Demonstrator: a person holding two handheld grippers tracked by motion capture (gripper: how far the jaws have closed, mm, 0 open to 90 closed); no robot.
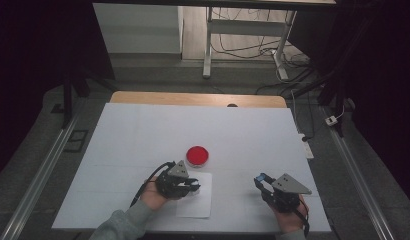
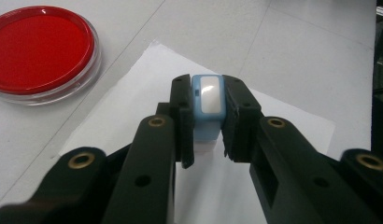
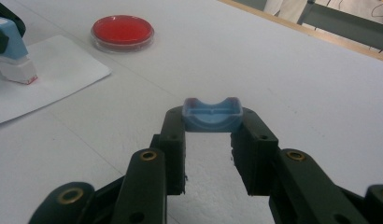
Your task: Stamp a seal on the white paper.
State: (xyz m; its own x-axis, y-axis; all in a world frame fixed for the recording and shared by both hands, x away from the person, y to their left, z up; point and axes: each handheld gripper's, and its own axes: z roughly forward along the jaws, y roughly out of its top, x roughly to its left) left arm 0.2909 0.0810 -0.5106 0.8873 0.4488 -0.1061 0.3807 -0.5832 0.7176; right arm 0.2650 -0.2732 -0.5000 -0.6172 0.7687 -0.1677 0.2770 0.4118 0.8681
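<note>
A small blue stamp (image 2: 208, 100) with a white label on top is clamped between the jaws of my left gripper (image 2: 208, 119). In the right gripper view the stamp (image 3: 12, 53) stands with its white, red-tinged base on a sheet of white paper (image 3: 54, 74). My right gripper (image 3: 211, 128) is shut on a blue curved cap (image 3: 211, 113), held above the table. A round clear dish with a red ink pad (image 1: 197, 156) lies just beyond the paper (image 1: 198, 202). From above, the left gripper (image 1: 192, 186) is over the paper and the right gripper (image 1: 260, 181) is off to its right.
The white table top (image 1: 143, 135) ends in a wooden strip (image 1: 193, 98) at the far edge. Metal rails (image 1: 38, 175) run along both sides of the table. Desk legs and loose cables (image 1: 243, 47) lie on the floor beyond.
</note>
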